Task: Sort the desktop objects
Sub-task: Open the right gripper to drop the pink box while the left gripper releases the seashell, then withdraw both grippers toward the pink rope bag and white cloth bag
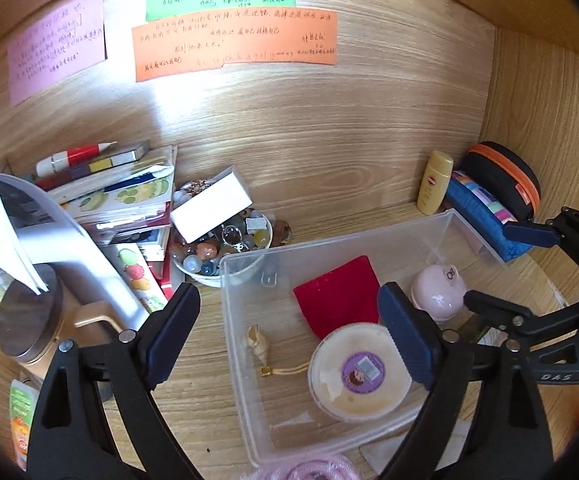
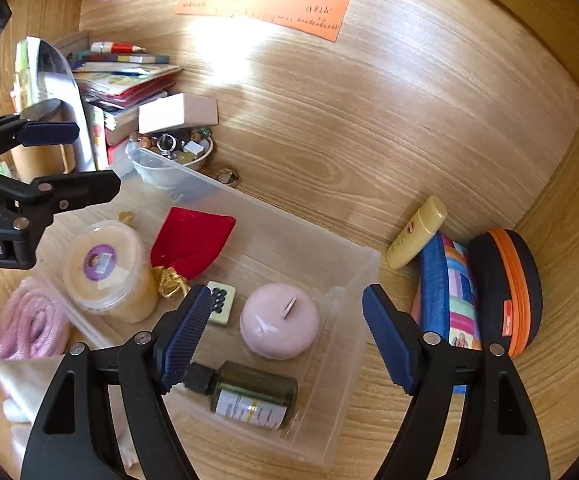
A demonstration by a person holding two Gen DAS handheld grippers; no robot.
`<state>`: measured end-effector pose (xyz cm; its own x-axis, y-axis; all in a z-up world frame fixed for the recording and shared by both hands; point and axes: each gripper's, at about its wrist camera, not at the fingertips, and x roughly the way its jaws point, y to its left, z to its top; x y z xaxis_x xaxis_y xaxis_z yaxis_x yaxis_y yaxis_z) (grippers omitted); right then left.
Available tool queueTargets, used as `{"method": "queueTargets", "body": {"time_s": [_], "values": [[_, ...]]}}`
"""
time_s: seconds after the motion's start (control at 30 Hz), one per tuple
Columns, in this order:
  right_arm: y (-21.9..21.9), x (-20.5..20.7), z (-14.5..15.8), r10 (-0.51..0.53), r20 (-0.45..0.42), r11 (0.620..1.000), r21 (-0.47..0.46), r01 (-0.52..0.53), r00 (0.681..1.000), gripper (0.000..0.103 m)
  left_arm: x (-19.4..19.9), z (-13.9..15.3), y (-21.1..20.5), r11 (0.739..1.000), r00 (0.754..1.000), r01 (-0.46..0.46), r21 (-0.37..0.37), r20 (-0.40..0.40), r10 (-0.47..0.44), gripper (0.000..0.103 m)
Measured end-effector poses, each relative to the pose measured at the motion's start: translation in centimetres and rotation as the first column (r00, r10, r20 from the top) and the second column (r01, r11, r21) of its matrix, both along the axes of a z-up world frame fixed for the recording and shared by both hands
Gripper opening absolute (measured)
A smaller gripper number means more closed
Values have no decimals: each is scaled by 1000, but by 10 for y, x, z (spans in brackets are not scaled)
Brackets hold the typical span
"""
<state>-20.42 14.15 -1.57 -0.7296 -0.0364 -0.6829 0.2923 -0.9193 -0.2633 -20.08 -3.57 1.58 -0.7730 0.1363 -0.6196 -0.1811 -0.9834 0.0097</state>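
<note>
A clear plastic bin (image 1: 233,320) (image 2: 353,280) sits on the wooden desk. It holds a round lidded tub (image 1: 359,372) (image 2: 105,268), a red pouch (image 1: 339,294) (image 2: 189,240), a pink round case (image 1: 439,290) (image 2: 279,320), a seashell charm (image 1: 258,344), a mahjong tile (image 2: 220,303) and a dark green bottle (image 2: 249,396). My left gripper (image 1: 289,332) is open and empty, above the bin's near left side. My right gripper (image 2: 287,338) is open and empty over the pink case. The right gripper also shows in the left wrist view (image 1: 493,268), and the left gripper in the right wrist view (image 2: 73,160).
A bowl of marbles (image 1: 225,248) (image 2: 177,152) with a white box (image 1: 209,204) on it stands behind the bin, beside a stack of books (image 1: 121,192). A yellow bottle (image 2: 417,232), a blue pouch (image 2: 449,292) and a black-orange case (image 2: 505,292) lie right. Pink yarn (image 2: 29,320) lies left.
</note>
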Motion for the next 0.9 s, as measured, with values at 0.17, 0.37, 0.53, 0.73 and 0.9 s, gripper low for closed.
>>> {"method": "queueTargets", "body": {"time_s": [0.17,0.37,0.53,0.73,0.9], "values": [[5,19,8,5,-14,999,-47,-6,1000,75,13,2,0,999,1000,-19,-36,-7,19,94],[13,46,18,-3,-50,996,-90,-2,999,85,36,7,-4,998,999,-33,-52,-39,31,98],[17,67,21,1,-70,994,-109,-8,998,86,53,6,-8,996,997,-61,-66,-52,57,98],[9,90,18,49,-55,987,-152,-57,997,92,71,2,-16,995,996,-78,-62,-44,75,98],[-9,108,13,92,-71,987,-126,-101,993,92,83,-7,-24,994,996,-92,-55,-22,91,98]]}}
